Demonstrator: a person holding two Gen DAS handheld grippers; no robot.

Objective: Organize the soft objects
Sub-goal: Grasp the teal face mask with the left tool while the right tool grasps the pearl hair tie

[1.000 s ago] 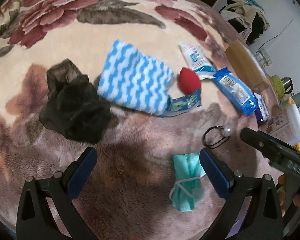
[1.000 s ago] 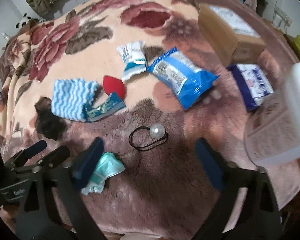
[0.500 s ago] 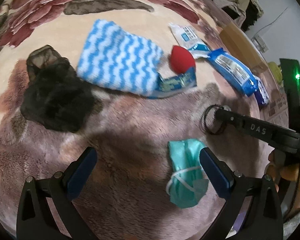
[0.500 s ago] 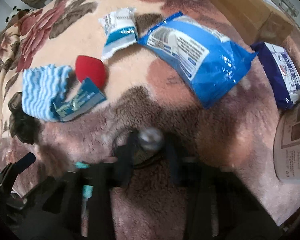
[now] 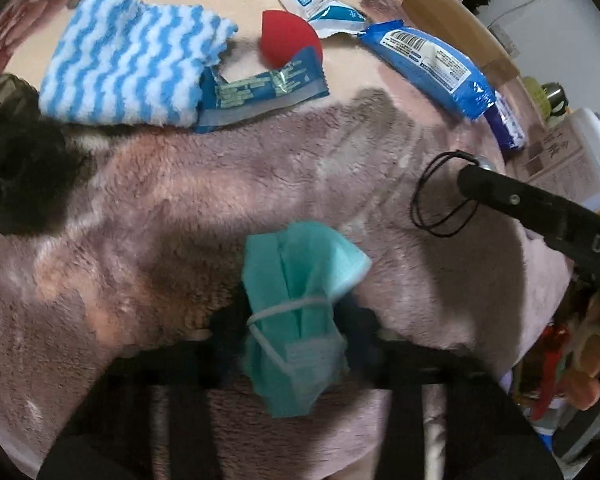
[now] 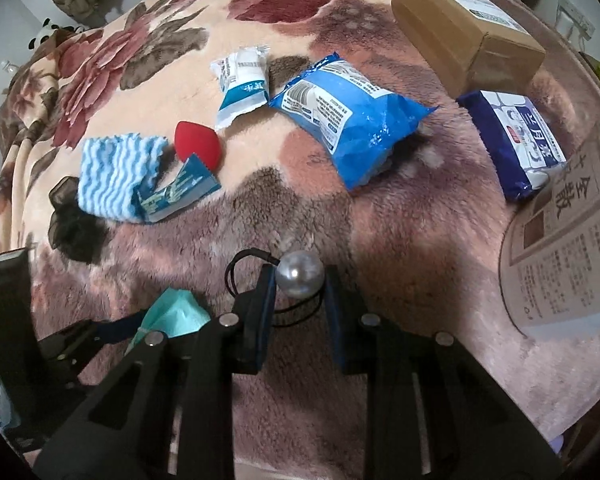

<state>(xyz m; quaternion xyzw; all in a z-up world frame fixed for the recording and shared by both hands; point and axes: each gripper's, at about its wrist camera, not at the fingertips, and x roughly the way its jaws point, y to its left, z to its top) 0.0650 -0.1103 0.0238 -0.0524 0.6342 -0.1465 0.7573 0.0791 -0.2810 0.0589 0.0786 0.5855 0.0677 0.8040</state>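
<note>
- The folded green mask (image 5: 296,312), bound with its white ear loop, lies on the floral blanket (image 5: 180,208) between the pads of the left gripper (image 5: 296,332). The jaws have just been closing and now press on the mask's sides.
- The right gripper (image 6: 300,280) is closed on the silver bead (image 6: 299,278) of a black hair tie (image 6: 244,276); its blue pads touch the bead on both sides, and the loop trails on the blanket to the left and under the fingers.
- Mask and hair tie lie near each other; in the right view the mask's corner shows just left of the right gripper's fingers.
- Further up the blanket lie a blue-striped cloth (image 6: 116,176), a red sponge (image 6: 196,146) just beside it, a teal packet (image 6: 180,192) partly under the cloth, a dark stocking (image 6: 74,228), a white sachet (image 6: 244,84), a blue pouch (image 6: 352,116) and a navy tissue pack (image 6: 516,140).
- A cardboard box (image 6: 464,28) stands closed at the blanket's far edge; its contents cannot be told.
- Both grippers point steeply down at the blanket. Fingers of a hand (image 5: 592,364) show at the right edge of the left view.
</note>
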